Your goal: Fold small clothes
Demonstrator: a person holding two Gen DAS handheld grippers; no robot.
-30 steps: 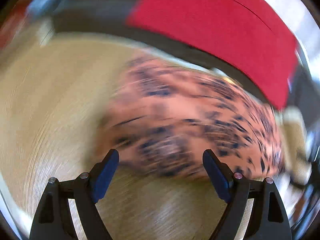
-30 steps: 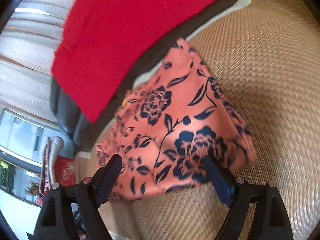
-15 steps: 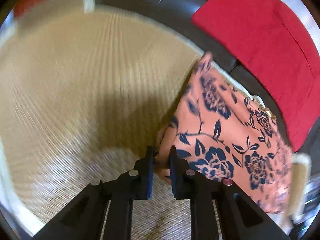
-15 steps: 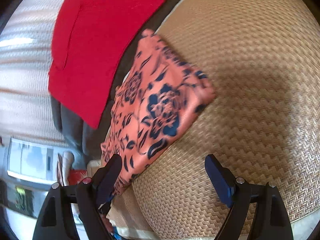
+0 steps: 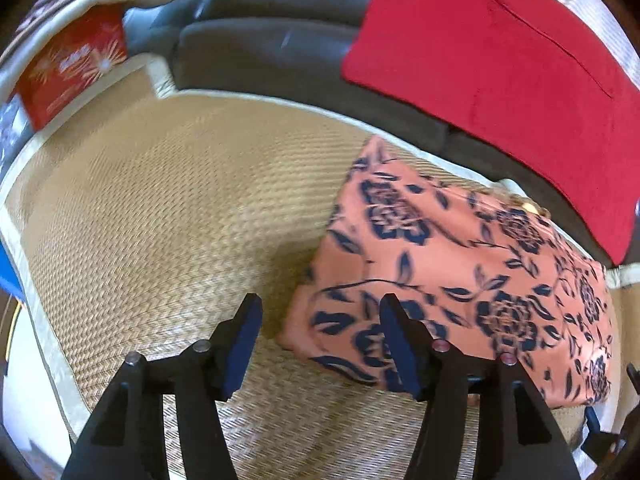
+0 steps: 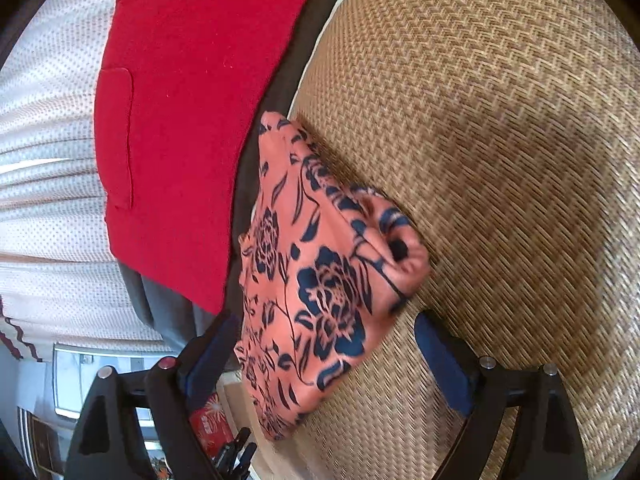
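A salmon garment with a navy flower print [image 5: 460, 280] lies folded on a woven straw mat [image 5: 168, 216]. My left gripper [image 5: 320, 320] hovers just above its near left corner. Its jaws are opening; the corner shows between them, and neither pad presses on it. In the right wrist view the same garment [image 6: 320, 280] lies between the fingers of my right gripper [image 6: 326, 332]. Those jaws stand wide and are still opening, and the cloth rests on the mat [image 6: 500, 140], not gripped.
A red cloth [image 5: 500, 60] hangs over the dark grey sofa back [image 5: 260, 40] behind the mat. A red printed box [image 5: 68, 76] sits at the far left. Pale curtains [image 6: 48, 160] and a window fill the left of the right wrist view.
Half a second ago my left gripper was shut on the garment's corner; it has let go, spread its jaws and risen. The right gripper has rolled and moved in over the garment.
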